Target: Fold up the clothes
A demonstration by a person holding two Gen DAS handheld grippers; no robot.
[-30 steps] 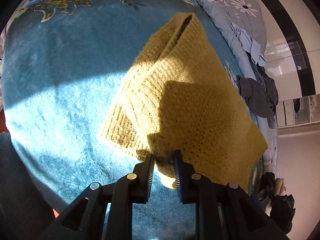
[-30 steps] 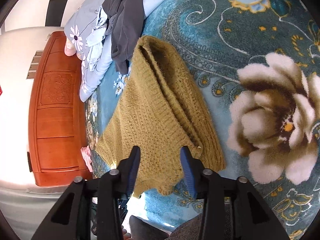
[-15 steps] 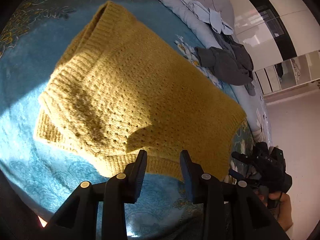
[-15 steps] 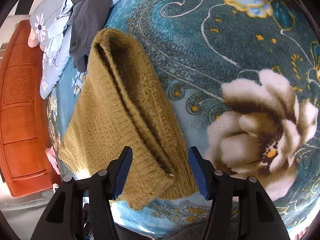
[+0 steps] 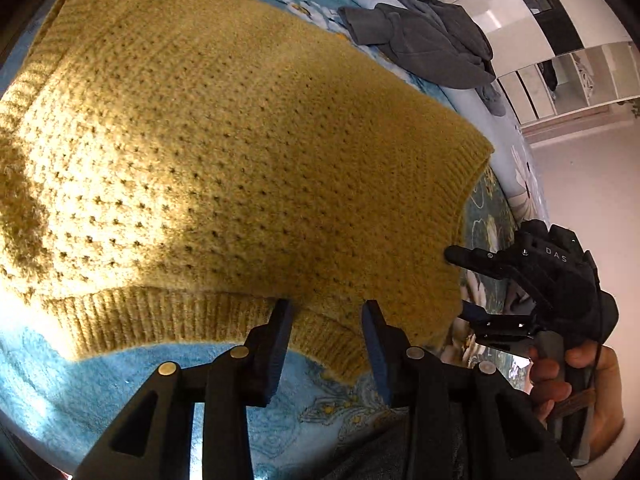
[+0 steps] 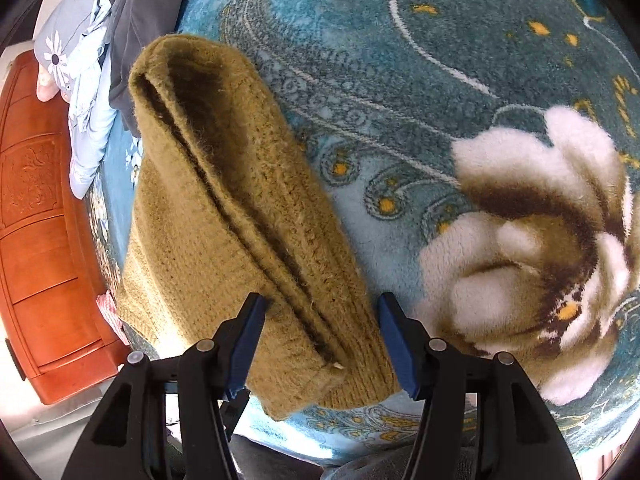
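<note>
Now, leftmost, the wooden headboard [image 6: 36,216], then grey clothes [image 6: 136,20] piled beside the folded mustard sweater [image 6: 224,216] on the blue floral blanket [image 6: 460,80]. Left gripper [image 5: 326,336] gapes empty at its ribbed hem; right gripper [image 6: 320,334] straddles the fold, spread wide, gripping nothing.

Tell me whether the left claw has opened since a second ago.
Yes. The left claw was pinched on the yellow sweater; now it gapes, hem lying free on the blue blanket.
</note>
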